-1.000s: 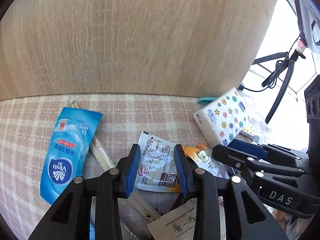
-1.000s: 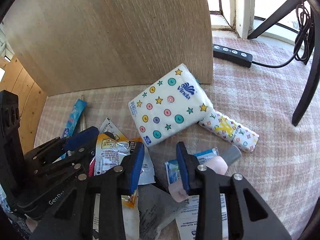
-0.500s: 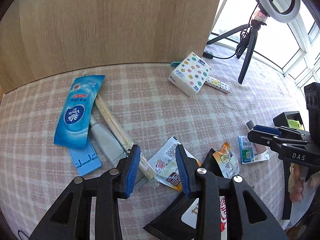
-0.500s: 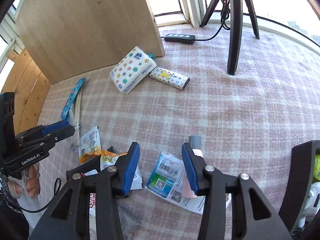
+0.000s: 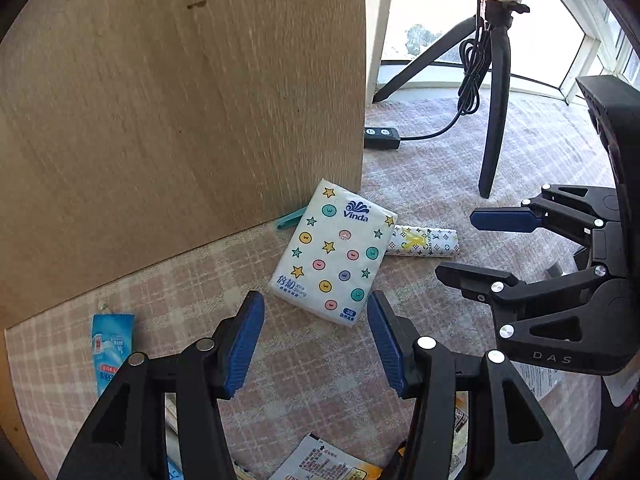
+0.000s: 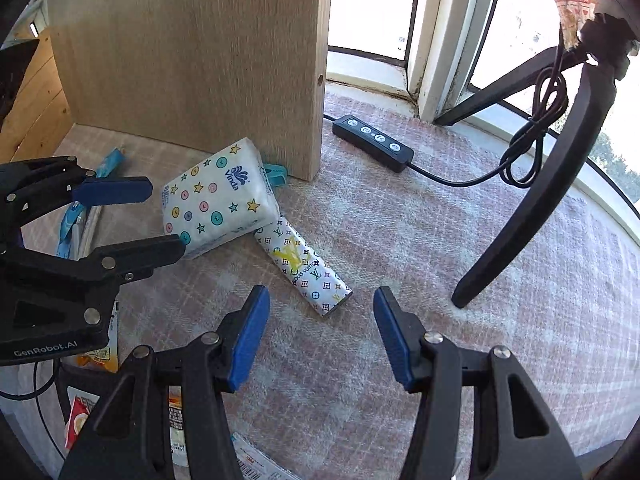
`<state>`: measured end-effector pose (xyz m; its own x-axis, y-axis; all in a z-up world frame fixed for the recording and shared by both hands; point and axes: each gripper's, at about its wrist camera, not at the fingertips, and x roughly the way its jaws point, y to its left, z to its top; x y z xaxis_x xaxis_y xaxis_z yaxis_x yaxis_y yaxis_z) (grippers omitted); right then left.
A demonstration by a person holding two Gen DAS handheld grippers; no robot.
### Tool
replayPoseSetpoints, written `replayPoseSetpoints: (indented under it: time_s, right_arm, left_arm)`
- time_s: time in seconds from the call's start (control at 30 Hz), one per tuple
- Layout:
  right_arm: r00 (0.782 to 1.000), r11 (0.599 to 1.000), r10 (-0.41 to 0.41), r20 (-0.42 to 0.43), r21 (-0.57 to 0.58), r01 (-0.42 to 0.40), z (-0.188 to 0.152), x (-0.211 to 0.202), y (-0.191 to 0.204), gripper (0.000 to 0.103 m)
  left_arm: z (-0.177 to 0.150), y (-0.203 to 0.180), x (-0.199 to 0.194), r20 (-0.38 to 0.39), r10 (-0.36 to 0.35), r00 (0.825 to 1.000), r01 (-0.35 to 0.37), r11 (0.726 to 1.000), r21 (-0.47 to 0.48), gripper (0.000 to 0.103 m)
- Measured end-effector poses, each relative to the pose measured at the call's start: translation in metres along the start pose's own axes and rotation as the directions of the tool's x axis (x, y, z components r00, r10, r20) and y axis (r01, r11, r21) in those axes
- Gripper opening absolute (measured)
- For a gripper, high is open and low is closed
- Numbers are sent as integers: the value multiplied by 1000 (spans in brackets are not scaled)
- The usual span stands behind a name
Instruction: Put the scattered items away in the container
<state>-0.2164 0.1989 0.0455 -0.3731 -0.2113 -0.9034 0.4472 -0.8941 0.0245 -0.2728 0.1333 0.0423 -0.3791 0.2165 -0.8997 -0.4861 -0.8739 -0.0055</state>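
A white tissue pack (image 5: 334, 256) with coloured dots and stars lies on the checked cloth against the wooden board. My left gripper (image 5: 316, 344) hovers just in front of the tissue pack; its jaws are opening and nothing is between them. A patterned white tube (image 6: 306, 270) lies beside the tissue pack (image 6: 218, 200), part of its far end tucked under it. My right gripper (image 6: 322, 336) hangs just short of the tube's near end, jaws opening and empty. Each gripper shows in the other's view: the right gripper (image 5: 476, 246) and the left gripper (image 6: 158, 216). No container is in view.
An upright wooden board (image 5: 180, 120) stands behind the items. A black tripod (image 6: 532, 184) with a cable and a black remote (image 6: 372, 142) stand at the right. A blue sachet (image 5: 110, 346), a teal clip (image 5: 290, 218) and several wrappers (image 6: 96, 354) lie near the front.
Both grippers have left the pile of wrappers and moved toward the board, now over the tissue pack and the tube. Both sets of jaws have widened.
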Motion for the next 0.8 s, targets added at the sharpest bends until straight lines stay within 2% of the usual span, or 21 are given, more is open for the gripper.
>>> replayPoseSetpoints:
  time_s: [0.07, 0.13, 0.17, 0.43, 0.53, 0.6, 0.67, 0.8]
  right_arm:
    - [1000, 1000, 6, -10, -17, -6, 4, 4, -1, 53]
    - [1000, 999, 6, -14, -39, -6, 7, 7, 0, 53]
    - [1000, 999, -3, -15, -53, 3, 8, 9, 0, 53]
    - [1000, 996, -5, -28, -88, 2, 14, 17, 3, 51]
    - [999, 998, 5, -31, -64, -7, 12, 13, 2, 42]
    - [999, 998, 7, -37, -65, -9, 8, 10, 5, 31]
    - [999, 998, 19, -44, -59, -21, 1, 5, 8, 26]
    - [998, 999, 44, -50, -20, -45, -17, -7, 8, 23]
  left_arm:
    - [4, -3, 8, -4, 10, 1000, -10, 1000, 17, 52]
    - [6, -3, 12, 2, 17, 1000, -17, 1000, 20, 61]
    - [7, -3, 13, 5, 19, 1000, -19, 1000, 21, 62]
    - [12, 5, 27, -14, -12, 1000, 13, 1000, 11, 62]
    - [10, 10, 32, -30, -41, 999, 41, 999, -31, 58]
    - [6, 10, 32, -29, -51, 998, 50, 998, -38, 54]
    - [-1, 7, 29, -29, -64, 998, 63, 997, -34, 54]
    - [-24, 0, 20, -25, -81, 996, 80, 996, -40, 53]
